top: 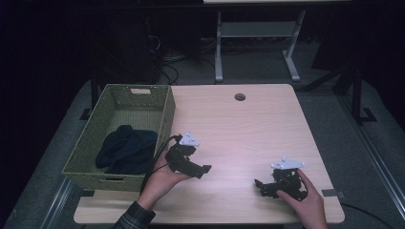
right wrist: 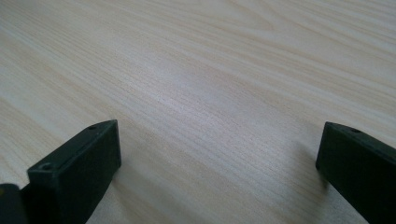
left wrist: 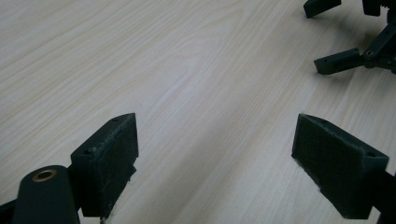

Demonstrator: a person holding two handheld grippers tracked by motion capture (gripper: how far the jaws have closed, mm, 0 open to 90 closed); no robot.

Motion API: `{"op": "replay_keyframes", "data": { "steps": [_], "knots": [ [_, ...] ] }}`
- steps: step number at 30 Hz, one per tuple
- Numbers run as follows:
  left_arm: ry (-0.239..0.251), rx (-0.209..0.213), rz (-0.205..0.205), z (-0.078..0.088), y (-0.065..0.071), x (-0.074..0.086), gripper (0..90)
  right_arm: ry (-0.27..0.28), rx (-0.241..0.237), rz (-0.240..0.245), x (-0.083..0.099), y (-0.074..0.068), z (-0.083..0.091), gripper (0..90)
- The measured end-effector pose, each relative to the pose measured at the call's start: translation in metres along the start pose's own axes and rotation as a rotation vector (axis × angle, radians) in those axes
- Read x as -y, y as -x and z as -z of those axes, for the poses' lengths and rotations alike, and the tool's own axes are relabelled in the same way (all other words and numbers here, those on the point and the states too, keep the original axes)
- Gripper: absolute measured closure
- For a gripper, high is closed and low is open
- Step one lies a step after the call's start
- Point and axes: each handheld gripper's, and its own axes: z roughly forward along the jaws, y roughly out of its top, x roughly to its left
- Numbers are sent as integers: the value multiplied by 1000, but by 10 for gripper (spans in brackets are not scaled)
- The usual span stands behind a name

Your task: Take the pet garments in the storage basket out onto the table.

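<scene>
Both your grippers sit low over the bare table [top: 248, 129] with nothing in them: the left gripper [top: 206, 168] has its jaws spread wide, and the right gripper [top: 258, 183] is just as wide apart, pointing back toward it. The dark cloth [top: 126, 149] is bunched in the green basket [top: 165, 117], at about 9 o'clock from your left hand [top: 160, 183], just past the near wall. My guess on the main risk: if you swing the left one over sideways, a jaw or the trailing cable [top: 160, 148] catches the woven rim and drags the basket toward the table edge. Also, soft fabric slips; pinch only a thin fold and it'll probably slide out on the lift.
</scene>
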Motion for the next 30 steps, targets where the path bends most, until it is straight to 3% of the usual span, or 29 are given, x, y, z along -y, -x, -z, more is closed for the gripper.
{"op": "replay_keyframes", "data": {
  "steps": [12,22,30],
  "knots": [
    [-11,1,-3,12,-9,-12,145,0,0,1,0,0,0,0],
    [13,16,9,29,-20,-23,144,0,0,1,0,0,0,0],
    [26,22,5,40,-28,-20,143,0,0,1,0,0,0,0]
  ]
}}
